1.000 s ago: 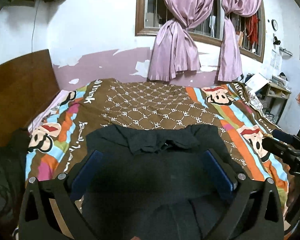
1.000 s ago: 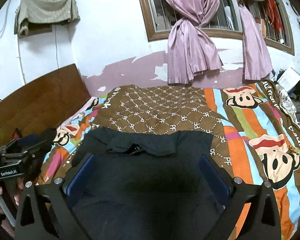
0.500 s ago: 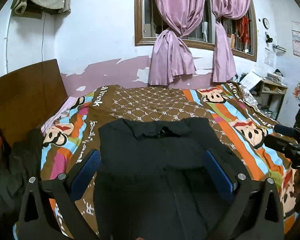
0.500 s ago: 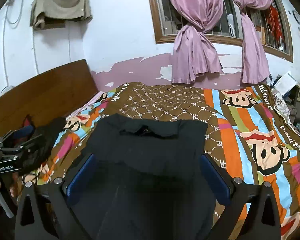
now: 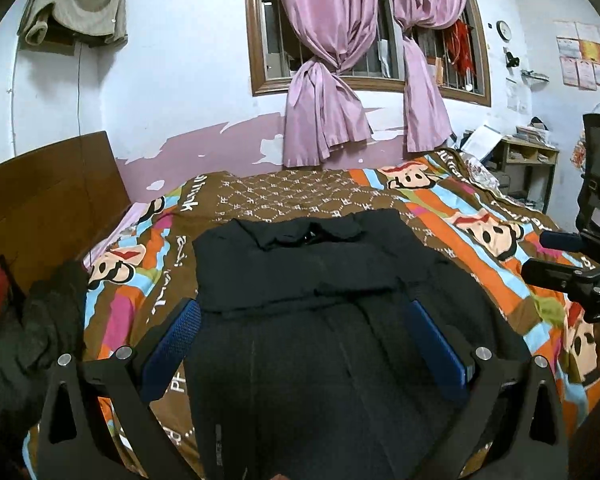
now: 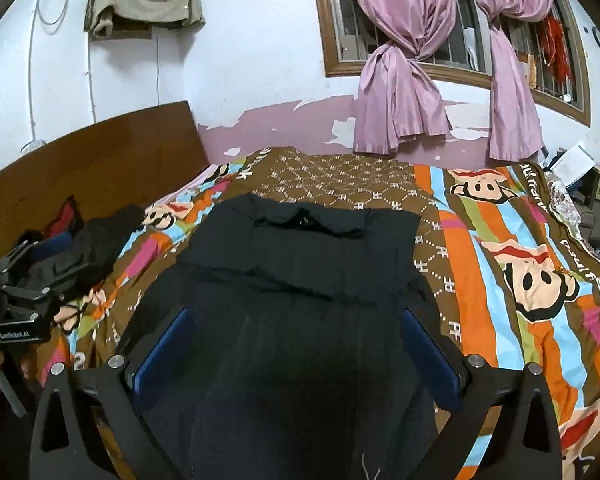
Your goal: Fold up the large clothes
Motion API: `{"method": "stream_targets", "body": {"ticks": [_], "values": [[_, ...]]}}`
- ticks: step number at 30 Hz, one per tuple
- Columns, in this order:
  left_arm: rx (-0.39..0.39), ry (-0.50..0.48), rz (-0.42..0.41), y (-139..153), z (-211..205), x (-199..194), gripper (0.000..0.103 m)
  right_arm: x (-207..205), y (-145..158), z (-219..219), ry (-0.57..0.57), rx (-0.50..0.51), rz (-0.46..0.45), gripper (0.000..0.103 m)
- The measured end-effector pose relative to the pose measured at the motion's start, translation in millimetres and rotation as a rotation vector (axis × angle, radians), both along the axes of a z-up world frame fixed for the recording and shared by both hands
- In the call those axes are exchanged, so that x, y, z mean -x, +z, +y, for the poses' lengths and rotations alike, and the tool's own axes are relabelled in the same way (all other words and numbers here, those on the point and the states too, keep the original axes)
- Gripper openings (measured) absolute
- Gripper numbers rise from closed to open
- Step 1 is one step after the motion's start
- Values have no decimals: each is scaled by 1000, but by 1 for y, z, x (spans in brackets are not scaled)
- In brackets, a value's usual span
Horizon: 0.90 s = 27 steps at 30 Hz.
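bed (image 5: 440,216): cartoon-monkey striped bedspread | on it: black collared garment (image 5: 300,272) spread flat mid-bed, collar toward window wall | dark clothes heap (image 6: 88,248) by wooden headboard (image 6: 100,160)

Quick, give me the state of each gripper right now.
Left gripper: open, holding nothing, over the black garment.
Right gripper: open, holding nothing, over the same garment.
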<state>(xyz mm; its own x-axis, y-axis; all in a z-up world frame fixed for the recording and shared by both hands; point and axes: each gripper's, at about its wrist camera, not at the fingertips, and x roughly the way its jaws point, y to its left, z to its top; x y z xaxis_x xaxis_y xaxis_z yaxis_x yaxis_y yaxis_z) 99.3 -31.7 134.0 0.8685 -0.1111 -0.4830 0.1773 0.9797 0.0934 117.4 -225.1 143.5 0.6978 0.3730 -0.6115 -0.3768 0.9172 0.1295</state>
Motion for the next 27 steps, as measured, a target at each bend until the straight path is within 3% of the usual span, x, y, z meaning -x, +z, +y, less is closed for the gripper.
{"method": "stream_targets", "body": {"ticks": [3,8,11,16,24,27], "values": [[26,-77,26,-13,2,10,101,9,-13,4,37,40,14,103],[14,-96,102,-45,0,18,101,27,-49,9,99,102,60,103],[-5,-112,199,-70,-1,20,101,37,-74,14,143,149,110,103],[-9,-205,393,-119,-2,23,101,40,-124,27,231,232,311,103],[-215,-259,489,-166,-26,37,101,48,-163,41,328,355,443,103],[-251,-295,509,-187,-31,42,101,56,-174,49,380,417,471,103]]}}
